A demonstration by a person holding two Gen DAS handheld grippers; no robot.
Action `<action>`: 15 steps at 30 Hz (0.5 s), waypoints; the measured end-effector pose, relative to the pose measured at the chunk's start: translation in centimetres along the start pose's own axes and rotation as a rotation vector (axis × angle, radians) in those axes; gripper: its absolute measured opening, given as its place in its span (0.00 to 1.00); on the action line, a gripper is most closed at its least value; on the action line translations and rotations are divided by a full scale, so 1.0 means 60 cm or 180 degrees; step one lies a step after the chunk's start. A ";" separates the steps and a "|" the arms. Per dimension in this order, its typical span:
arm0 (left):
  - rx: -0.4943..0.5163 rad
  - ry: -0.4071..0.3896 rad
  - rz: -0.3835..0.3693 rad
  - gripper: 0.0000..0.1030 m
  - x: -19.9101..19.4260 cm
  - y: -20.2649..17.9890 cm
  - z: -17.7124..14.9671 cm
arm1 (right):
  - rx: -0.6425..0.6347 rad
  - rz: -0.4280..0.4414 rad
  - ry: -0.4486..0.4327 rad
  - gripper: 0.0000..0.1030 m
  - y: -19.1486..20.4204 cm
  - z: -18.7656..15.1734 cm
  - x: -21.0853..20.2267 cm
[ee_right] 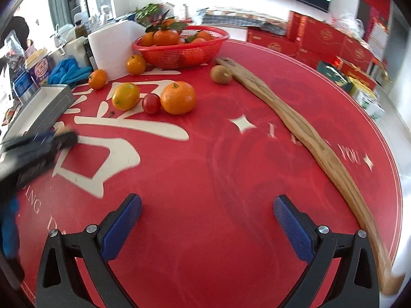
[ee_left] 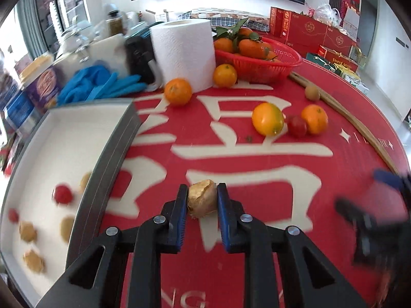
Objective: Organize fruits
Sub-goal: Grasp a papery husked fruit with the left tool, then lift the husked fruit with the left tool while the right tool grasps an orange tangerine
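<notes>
My left gripper (ee_left: pixel 202 200) is shut on a small tan wrinkled fruit (ee_left: pixel 202 201), held over the red table mat just right of the white tray (ee_left: pixel 64 138). The tray holds several tan fruits and two small red ones, blurred. My right gripper (ee_right: pixel 207 215) is open and empty above the mat. Loose on the mat are a yellow-orange citrus (ee_right: pixel 125 96), a red tomato (ee_right: pixel 151 104), an orange (ee_right: pixel 178 97), a kiwi (ee_right: pixel 221 75) and two mandarins (ee_right: pixel 136 64) (ee_right: pixel 97 79).
A red basket (ee_right: pixel 179 48) of mandarins stands at the back beside a paper towel roll (ee_right: pixel 110 48). A long wooden stick (ee_right: pixel 303 133) lies along the mat's right edge. Blue gloves (ee_left: pixel 100 84), jars and boxes crowd the back left.
</notes>
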State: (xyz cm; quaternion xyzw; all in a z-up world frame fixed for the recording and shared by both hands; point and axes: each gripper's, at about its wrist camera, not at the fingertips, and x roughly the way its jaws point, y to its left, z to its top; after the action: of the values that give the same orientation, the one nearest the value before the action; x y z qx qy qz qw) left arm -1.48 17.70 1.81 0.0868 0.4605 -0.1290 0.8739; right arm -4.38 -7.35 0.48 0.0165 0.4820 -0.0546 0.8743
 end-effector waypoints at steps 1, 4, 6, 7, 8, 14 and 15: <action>-0.0019 -0.0005 0.0003 0.23 -0.003 -0.001 -0.005 | -0.0021 0.0013 0.0041 1.00 0.001 0.017 0.010; -0.0054 -0.0054 0.0027 0.24 -0.013 0.002 -0.019 | -0.0075 0.0049 0.0055 1.00 0.005 0.058 0.037; -0.0058 -0.0087 0.0046 0.24 -0.013 0.001 -0.021 | -0.0133 0.0085 -0.0010 1.00 0.011 0.083 0.055; -0.0066 -0.0101 0.0048 0.24 -0.010 -0.005 -0.022 | -0.0161 0.0106 -0.0027 1.00 0.015 0.095 0.063; -0.0064 -0.0112 0.0050 0.24 -0.010 -0.005 -0.024 | -0.0183 0.0125 -0.0045 1.00 0.019 0.104 0.069; -0.0069 -0.0161 0.0042 0.24 -0.011 -0.005 -0.028 | -0.0354 0.0235 -0.0209 0.57 0.048 0.120 0.069; -0.0074 -0.0168 0.0034 0.24 -0.011 -0.004 -0.028 | -0.0352 0.0237 -0.0198 0.57 0.050 0.119 0.068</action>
State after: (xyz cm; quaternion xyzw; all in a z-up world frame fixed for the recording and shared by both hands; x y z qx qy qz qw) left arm -3.26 18.02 1.40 0.0757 0.4384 -0.1212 0.8874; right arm 4.16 -5.26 0.77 -0.0156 0.4559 0.0041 0.8899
